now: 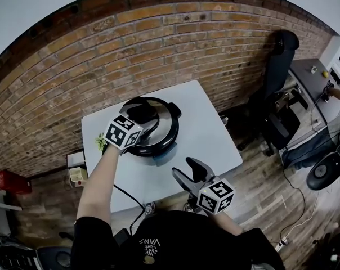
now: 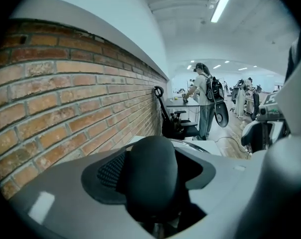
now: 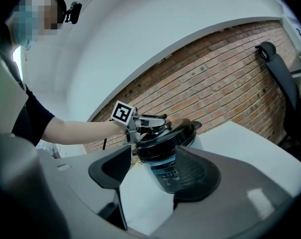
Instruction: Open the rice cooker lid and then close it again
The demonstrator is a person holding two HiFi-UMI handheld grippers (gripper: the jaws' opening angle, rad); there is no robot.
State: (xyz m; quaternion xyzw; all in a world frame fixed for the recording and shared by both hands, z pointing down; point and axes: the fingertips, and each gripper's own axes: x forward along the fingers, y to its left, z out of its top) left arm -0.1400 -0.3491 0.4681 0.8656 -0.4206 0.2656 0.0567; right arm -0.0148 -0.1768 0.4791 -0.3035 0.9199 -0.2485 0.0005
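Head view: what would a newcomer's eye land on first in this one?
First comes the round black rice cooker in the middle of the white square table, set against a red brick wall. The left tongs are closed on its rounded black lid handle, while the right tongs hang open and empty over the table's near edge.

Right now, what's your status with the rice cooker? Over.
Left gripper shut on lid handle. Right gripper open, empty, near table edge. Lid looks down. Nothing in the way.
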